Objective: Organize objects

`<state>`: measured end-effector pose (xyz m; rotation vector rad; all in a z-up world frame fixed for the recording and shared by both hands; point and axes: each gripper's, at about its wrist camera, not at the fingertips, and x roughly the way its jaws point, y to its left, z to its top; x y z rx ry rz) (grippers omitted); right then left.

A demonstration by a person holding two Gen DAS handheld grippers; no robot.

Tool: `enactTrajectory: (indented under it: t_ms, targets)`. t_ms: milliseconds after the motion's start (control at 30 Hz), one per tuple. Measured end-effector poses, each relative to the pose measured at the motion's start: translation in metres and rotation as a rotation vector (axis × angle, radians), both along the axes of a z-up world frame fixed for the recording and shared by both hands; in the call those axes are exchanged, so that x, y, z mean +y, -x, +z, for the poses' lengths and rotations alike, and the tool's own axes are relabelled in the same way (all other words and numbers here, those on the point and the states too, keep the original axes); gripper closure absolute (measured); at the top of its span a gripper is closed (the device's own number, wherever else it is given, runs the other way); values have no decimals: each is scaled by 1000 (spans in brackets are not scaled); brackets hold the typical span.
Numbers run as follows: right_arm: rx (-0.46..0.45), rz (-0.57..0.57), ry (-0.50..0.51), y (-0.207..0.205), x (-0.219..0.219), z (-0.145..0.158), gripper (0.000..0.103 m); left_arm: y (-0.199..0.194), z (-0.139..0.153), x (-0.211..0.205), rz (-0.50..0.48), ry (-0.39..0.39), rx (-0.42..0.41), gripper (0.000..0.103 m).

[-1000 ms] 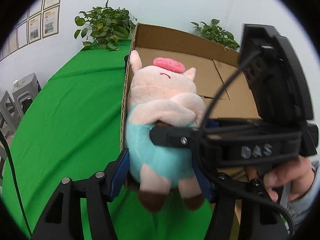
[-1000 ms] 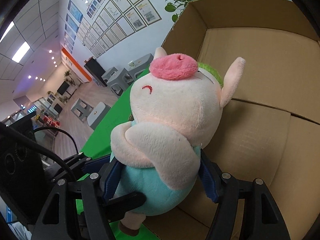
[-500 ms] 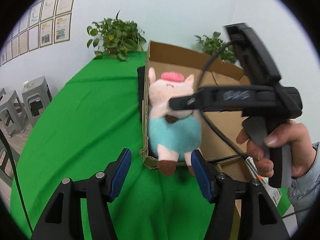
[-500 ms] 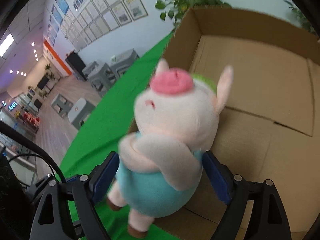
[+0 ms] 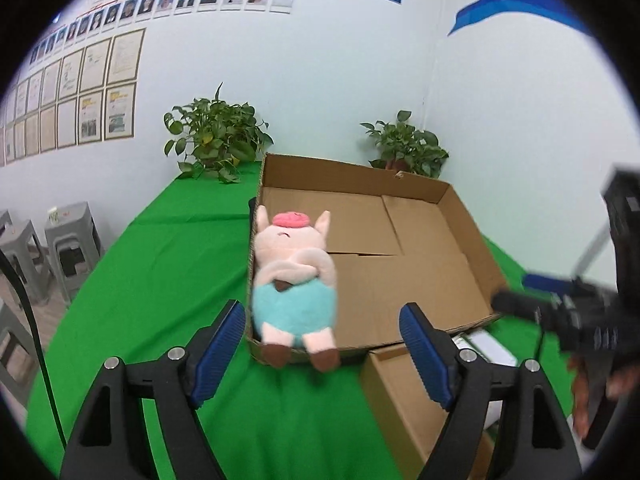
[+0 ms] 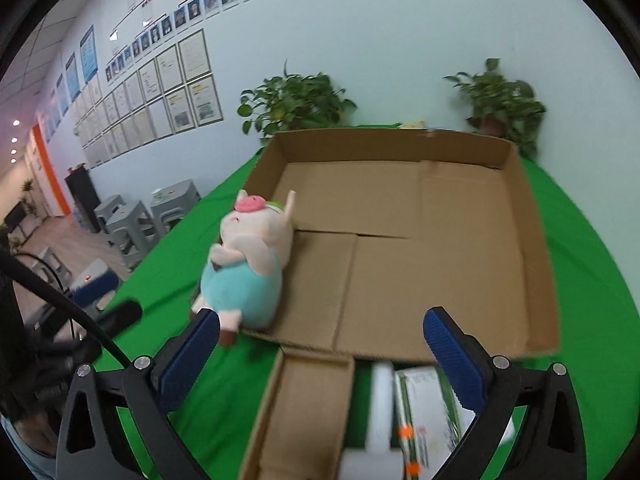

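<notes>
A plush pig (image 5: 294, 280) with a teal body lies in the near left corner of the shallow cardboard box (image 5: 420, 240), its feet hanging over the front wall. It also shows in the right wrist view (image 6: 248, 264), inside the box (image 6: 440, 264). My left gripper (image 5: 322, 350) is open and empty, in front of the pig and apart from it. My right gripper (image 6: 322, 354) is open and empty, just in front of the box; in the left wrist view it sits at the far right (image 5: 516, 304).
The table has a green cloth (image 5: 152, 288). A small cardboard box (image 6: 304, 416) and a white-green carton (image 6: 424, 412) lie in front of the big box. Two potted plants (image 5: 216, 136) stand at the back. Grey stools (image 5: 68, 248) stand to the left.
My right gripper opened and let go of the pig, which now rests in the box corner. Both grippers drew back from the box.
</notes>
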<state>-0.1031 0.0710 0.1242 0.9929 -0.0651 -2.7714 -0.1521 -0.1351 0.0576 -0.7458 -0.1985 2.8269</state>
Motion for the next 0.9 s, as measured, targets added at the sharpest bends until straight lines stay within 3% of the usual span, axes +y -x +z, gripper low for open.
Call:
enactTrajectory:
  t_ms: [300,600,900]
  targets:
    - [3,20,-9,-82,37,0,1,-29,-8,25,8,-28,-45,24]
    - [-2,37,-9,-103,54,-16,1,-37,-17,47,-20,-34,-107,24]
    - [-72,40,12,-113,80,-41,2,-31,-39,63,-27,-21,-192,24]
